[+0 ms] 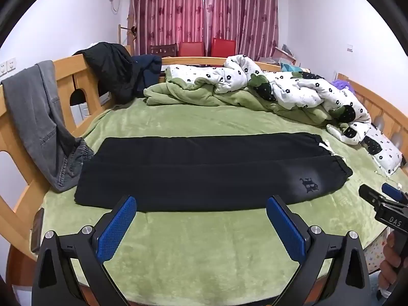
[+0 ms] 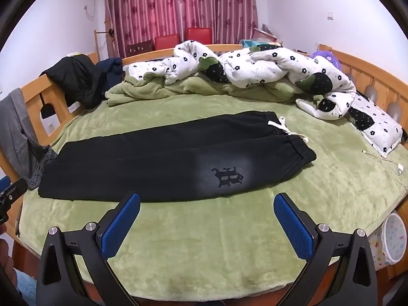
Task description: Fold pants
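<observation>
Black pants (image 1: 204, 168) lie flat on the green bed cover, one leg laid over the other, waistband with white drawstring (image 2: 283, 127) at the right and cuffs at the left. The pants also show in the right wrist view (image 2: 163, 160), with a dark logo (image 2: 227, 176) on the thigh. My left gripper (image 1: 201, 204) is open and empty, just short of the pants' near edge. My right gripper (image 2: 206, 201) is open and empty, near the same edge below the logo. The right gripper also shows at the right edge of the left wrist view (image 1: 380, 193).
Grey jeans (image 1: 38, 122) hang over the wooden bed rail (image 1: 68, 68) at the left, touching the bed by the cuffs. A rumpled white flowered quilt (image 1: 293, 86) and green blanket (image 1: 183, 94) lie at the far side. A white charger cable (image 2: 382, 160) lies at the right.
</observation>
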Tool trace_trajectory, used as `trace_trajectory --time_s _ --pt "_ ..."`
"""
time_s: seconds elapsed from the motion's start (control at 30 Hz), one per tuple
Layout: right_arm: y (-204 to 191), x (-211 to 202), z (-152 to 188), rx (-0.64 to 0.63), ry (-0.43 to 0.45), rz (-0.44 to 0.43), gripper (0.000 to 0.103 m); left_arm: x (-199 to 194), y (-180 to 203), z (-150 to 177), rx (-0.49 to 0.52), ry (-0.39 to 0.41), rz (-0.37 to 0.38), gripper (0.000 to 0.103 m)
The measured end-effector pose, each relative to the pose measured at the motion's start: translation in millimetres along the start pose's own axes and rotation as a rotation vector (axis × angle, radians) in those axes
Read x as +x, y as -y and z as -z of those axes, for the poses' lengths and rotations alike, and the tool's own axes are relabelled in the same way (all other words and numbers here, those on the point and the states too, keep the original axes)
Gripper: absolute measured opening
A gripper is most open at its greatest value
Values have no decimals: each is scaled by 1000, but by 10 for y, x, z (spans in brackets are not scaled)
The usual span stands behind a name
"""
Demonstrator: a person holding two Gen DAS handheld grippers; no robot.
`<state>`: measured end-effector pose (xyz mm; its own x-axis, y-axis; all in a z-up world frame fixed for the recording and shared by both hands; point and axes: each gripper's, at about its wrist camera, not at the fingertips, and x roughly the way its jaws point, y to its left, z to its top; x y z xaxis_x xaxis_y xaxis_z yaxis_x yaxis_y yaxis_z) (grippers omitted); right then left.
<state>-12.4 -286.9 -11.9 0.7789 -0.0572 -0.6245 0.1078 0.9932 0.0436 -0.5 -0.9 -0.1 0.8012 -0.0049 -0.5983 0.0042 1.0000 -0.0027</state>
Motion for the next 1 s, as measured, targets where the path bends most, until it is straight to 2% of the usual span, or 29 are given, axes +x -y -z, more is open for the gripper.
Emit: trace_trajectory --time_s 0.1,0.13,0.37,1.0 --pt "8 -1 0 0 -2 -3 103 3 62 13 -4 -4 12 103" --pt "10 -3 0 -1 -2 -1 103 47 -6 -22 -27 -29 35 103" --pt "-31 -78 7 -13 8 17 103 9 14 8 -48 -9 86 103" --pt "-18 -78 -27 -20 17 44 103 43 25 49 -61 -25 123 103"
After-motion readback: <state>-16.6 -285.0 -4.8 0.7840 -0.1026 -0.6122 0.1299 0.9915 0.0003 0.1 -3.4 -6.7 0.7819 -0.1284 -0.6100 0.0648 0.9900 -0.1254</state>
